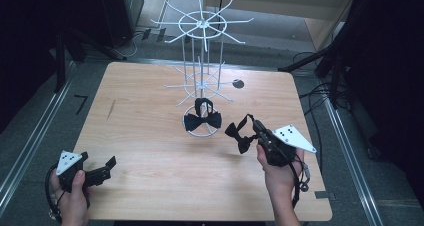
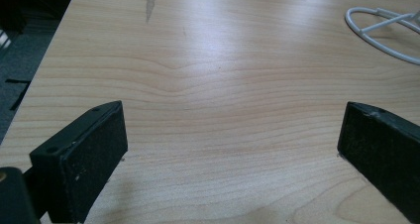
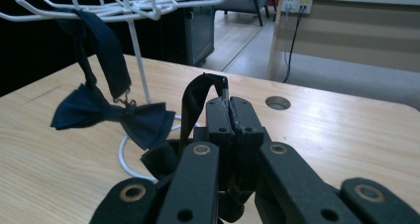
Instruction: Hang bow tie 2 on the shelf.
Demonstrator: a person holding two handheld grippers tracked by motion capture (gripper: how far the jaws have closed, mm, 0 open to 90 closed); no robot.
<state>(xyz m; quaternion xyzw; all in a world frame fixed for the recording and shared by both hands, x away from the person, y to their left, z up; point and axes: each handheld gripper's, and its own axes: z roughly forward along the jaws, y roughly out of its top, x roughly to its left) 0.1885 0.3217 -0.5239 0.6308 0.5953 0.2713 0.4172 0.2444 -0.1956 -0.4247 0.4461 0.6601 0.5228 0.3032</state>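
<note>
The bow tie's strap (image 3: 198,92) sits pinched between the right gripper's (image 3: 229,105) fingers.

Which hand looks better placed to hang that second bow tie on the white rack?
Right. The right gripper already pinches the loose bow tie by its strap, close to the rack; the left gripper sits open at the table's near corner.

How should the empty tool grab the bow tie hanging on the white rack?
Best by the strap loop above the hanging bow tie, coming from the front with the left tool: the strap is thin and flat, the bow wide and floppy.
</note>
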